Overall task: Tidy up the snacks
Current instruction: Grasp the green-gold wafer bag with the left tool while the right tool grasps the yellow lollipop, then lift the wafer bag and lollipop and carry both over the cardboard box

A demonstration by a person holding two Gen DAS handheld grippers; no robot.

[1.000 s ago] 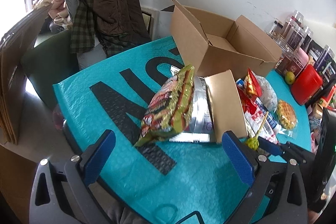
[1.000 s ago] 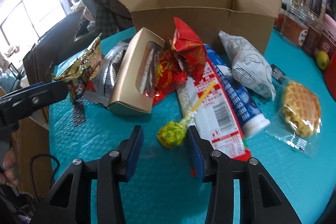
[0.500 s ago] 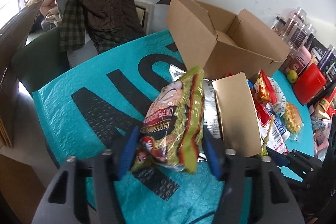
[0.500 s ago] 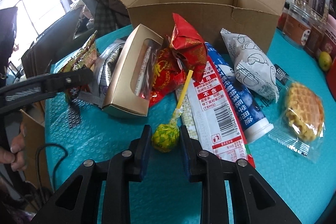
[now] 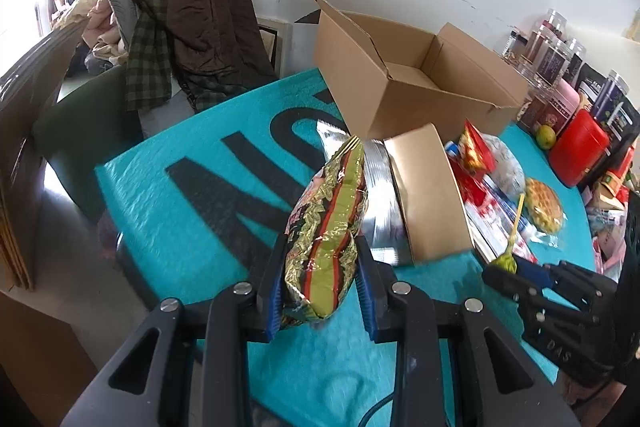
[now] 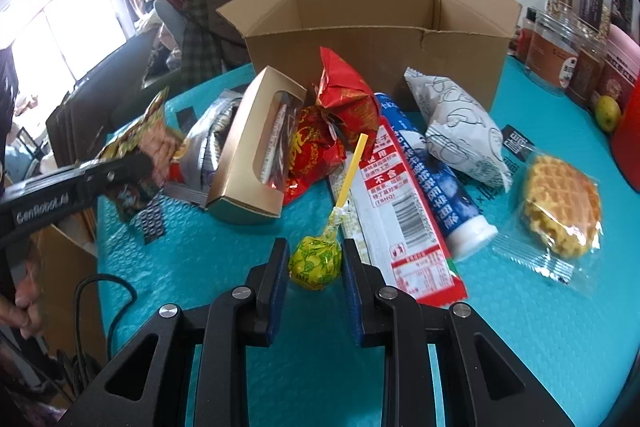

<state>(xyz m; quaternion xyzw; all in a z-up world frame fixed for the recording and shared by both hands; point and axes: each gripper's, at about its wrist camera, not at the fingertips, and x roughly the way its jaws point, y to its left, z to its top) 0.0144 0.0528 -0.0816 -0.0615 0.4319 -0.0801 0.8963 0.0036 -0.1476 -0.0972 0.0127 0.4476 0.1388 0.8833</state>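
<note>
My left gripper (image 5: 320, 243) is shut on the lower end of a green and red foil snack bag (image 5: 332, 203), which stands tilted up between the blue pads. The right wrist view shows the same bag (image 6: 148, 131) held at the far left. My right gripper (image 6: 315, 251) is shut on a yellow-green lollipop (image 6: 314, 263) just above the teal mat (image 6: 208, 259), its yellow stick pointing away. An open cardboard box (image 6: 372, 39) stands behind the snack pile, and its inside (image 5: 416, 75) looks bare.
Between the grippers lie a gold window box (image 6: 248, 155), a silver pouch (image 5: 380, 199), red bags (image 6: 344, 99), a long red-white pack (image 6: 404, 223), a blue tube (image 6: 436, 183), a white pouch (image 6: 464, 127) and a wrapped waffle (image 6: 560, 203). Jars (image 6: 576, 27) and a red container (image 5: 580, 151) crowd the right edge.
The left jaws, wide apart a second ago, have closed onto the green snack bag, which now stands steeper. The right jaws have narrowed onto the lollipop head.
</note>
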